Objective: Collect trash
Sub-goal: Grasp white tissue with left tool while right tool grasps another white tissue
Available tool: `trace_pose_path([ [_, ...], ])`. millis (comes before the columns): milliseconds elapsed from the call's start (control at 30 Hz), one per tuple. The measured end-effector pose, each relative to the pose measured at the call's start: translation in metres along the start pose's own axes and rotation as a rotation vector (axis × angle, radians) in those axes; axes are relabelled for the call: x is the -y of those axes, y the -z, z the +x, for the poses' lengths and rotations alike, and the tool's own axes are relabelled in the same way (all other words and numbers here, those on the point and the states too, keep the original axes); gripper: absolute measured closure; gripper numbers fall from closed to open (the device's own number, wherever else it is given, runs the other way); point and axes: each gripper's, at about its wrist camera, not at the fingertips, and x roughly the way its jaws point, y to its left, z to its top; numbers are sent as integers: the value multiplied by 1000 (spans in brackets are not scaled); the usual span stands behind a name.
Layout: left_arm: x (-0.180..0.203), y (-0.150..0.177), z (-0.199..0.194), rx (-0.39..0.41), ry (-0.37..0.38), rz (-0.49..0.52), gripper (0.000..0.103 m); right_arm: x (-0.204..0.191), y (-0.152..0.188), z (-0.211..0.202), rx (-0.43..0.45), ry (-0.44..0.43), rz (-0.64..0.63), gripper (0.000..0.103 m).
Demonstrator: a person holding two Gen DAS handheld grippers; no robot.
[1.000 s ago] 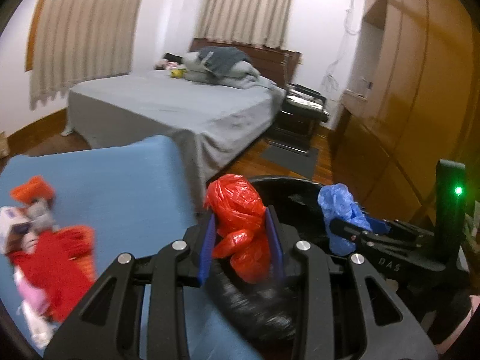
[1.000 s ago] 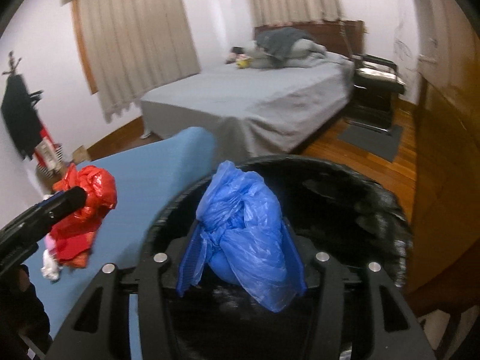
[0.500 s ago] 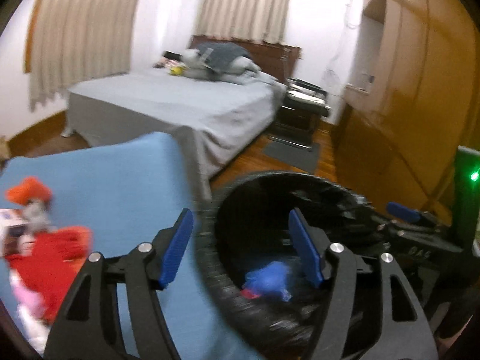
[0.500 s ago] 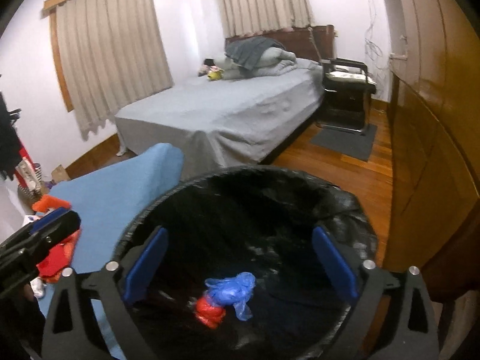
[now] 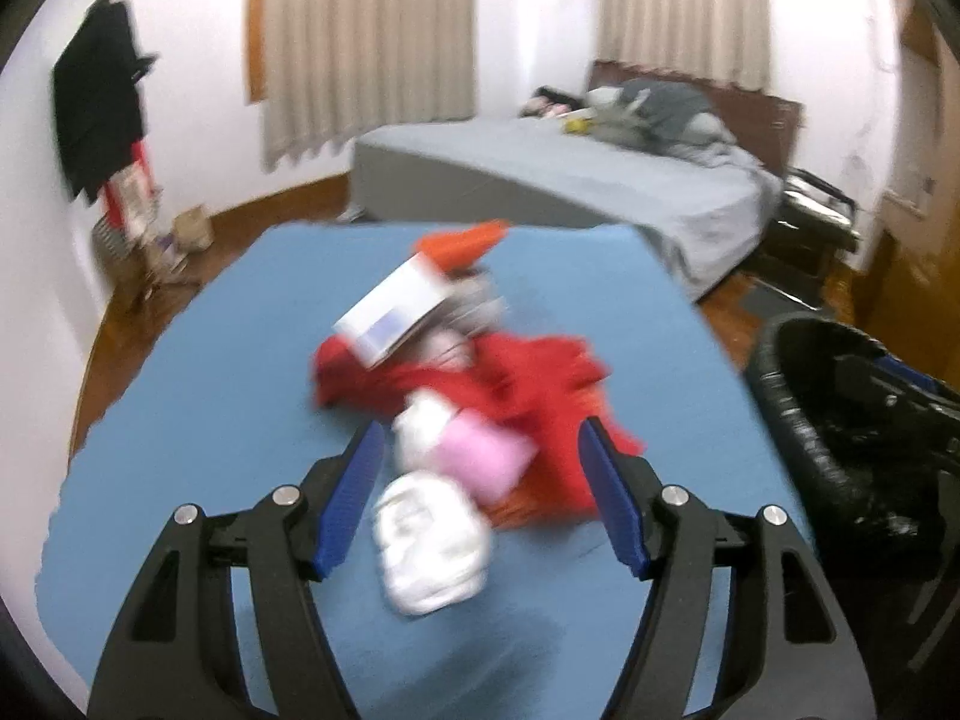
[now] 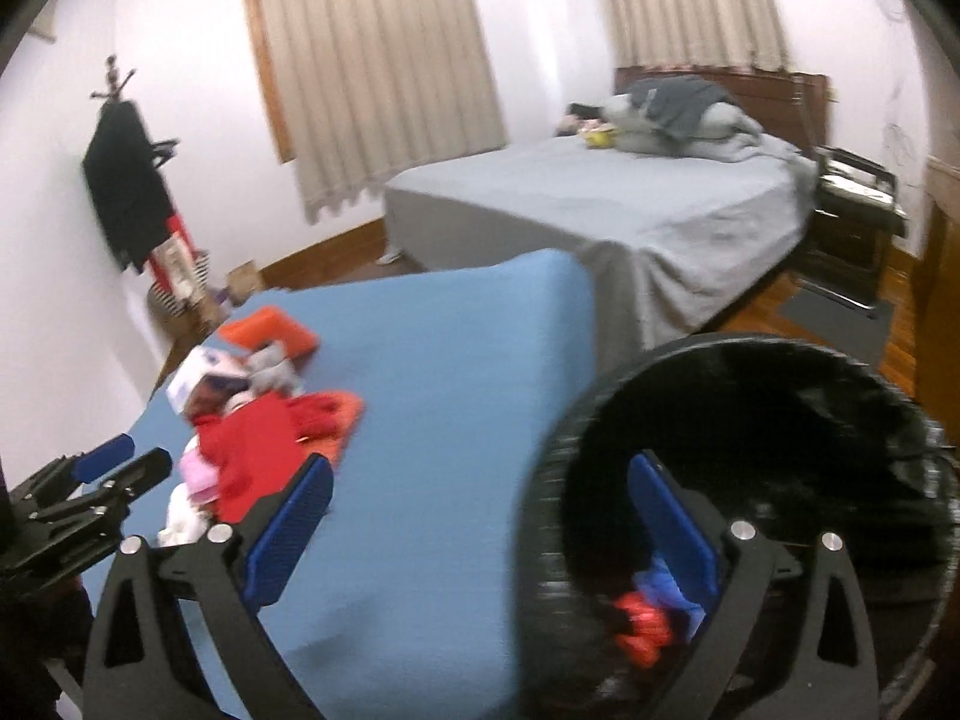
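**Two bags binned, heap left on blue surface**

Black-lined bin beside blue table; inside, red bag touching blue bag, partly hidden. Trash pile blurred: red cloth, white box, pink and white wrappers. Left gripper spread wide, empty; right gripper likewise.

A: The cloth-covered worktop is showing plain blue, and the crumpled plastic bag on it is glowing red, beside a pink packet and a white wrapper.

B: The round bin's liner is reading glossy black; inside, one scrap is showing red, another blue. The fingers' pads are showing blue too.
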Motion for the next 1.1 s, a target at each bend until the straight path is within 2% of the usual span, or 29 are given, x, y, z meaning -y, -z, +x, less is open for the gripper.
trace_pose_path([
  [133, -22, 13, 13, -48, -20, -50, 39, -14, 5, 13, -19, -15, -22, 6],
  [300, -23, 22, 33, -104, -17, -66, 42, -20, 8, 20, -39, -13, -37, 6],
  [467, -23, 30, 50, -160, -17, -63, 57, -22, 9, 25, -51, -11, -38, 6],
  [633, -24, 32, 45, -146, 0, -66, 73, -28, 8, 28, -55, -20, -55, 6],
  [867, -32, 26, 19, -97, 9, -91, 75, -47, 4, 32, -49, -63, -81, 6],
  [1100, -57, 19, -6, -39, -27, -125, 75, -80, -3, 39, -44, -133, -114, 6],
])
